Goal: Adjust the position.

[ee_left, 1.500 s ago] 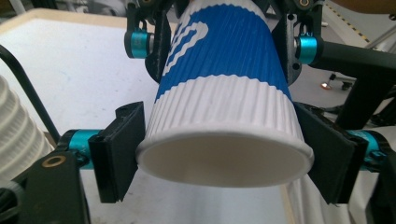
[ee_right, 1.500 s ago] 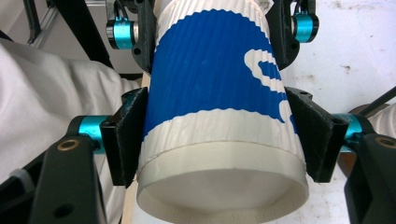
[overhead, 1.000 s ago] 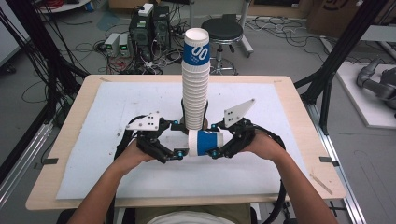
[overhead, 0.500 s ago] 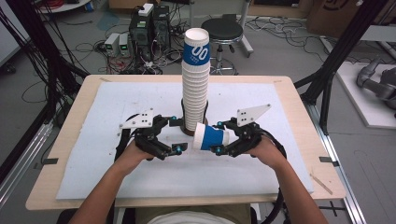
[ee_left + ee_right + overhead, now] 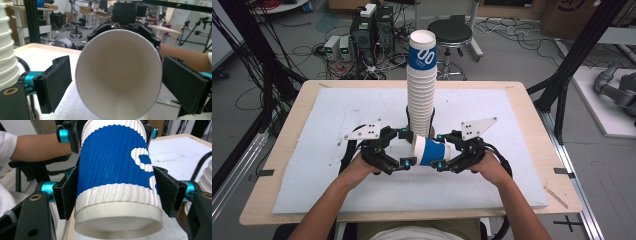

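Note:
A blue-and-white ribbed paper cup (image 5: 429, 151) lies sideways above the white mat, in front of a tall stack of cups (image 5: 422, 85). My right gripper (image 5: 440, 150) is shut on it; in the right gripper view both pads (image 5: 68, 192) press the cup's (image 5: 117, 170) sides near its base. The cup's open mouth (image 5: 120, 75) faces my left gripper (image 5: 406, 147), whose jaws have just been opening. The rim now stands between its pads (image 5: 56, 82) with a gap on each side. The stack (image 5: 7, 50) rises at the left edge of the left gripper view.
The white mat (image 5: 337, 115) covers a wooden table (image 5: 307, 100). Black frame posts (image 5: 577, 60) stand at both sides. A stool (image 5: 449, 32) and computer boxes (image 5: 372, 30) sit on the floor beyond the far edge.
The left gripper's jaws have spread off the cup's rim. The right gripper has rolled so that its grey plate lies flatter, with the cup still in it.

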The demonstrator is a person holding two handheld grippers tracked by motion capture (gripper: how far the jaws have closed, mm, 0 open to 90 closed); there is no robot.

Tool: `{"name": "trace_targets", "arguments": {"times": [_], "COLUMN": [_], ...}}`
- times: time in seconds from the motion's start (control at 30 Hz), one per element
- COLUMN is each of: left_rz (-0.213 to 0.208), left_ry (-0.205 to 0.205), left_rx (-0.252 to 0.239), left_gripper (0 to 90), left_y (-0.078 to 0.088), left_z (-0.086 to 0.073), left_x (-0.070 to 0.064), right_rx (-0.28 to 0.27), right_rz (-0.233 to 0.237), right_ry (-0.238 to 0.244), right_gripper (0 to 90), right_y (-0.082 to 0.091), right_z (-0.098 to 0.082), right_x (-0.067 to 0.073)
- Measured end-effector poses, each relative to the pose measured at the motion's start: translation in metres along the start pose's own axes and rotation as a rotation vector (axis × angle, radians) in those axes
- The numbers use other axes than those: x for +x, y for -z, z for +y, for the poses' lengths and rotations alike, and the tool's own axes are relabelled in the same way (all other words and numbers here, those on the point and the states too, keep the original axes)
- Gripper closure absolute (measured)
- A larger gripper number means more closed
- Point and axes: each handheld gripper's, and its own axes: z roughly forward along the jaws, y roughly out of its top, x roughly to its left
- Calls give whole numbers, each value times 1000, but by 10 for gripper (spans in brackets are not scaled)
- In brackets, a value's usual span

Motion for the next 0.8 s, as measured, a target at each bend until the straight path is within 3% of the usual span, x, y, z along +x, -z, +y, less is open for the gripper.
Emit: {"name": "trace_targets", "arguments": {"times": [0.27,0.8], "left_rz": [-13,-26], "left_ry": [23,18], "left_rx": [25,57], "left_gripper": [103,202], "left_y": [-6,-4], "left_z": [-2,-2], "left_x": [-2,-1], "right_rx": [-44,-21], "right_rz": [24,41], "right_ry": [-5,-17], "right_gripper": [270,280], "right_y": [-4,-8], "right_z": [1,-1], "right_x": [1,0]}}
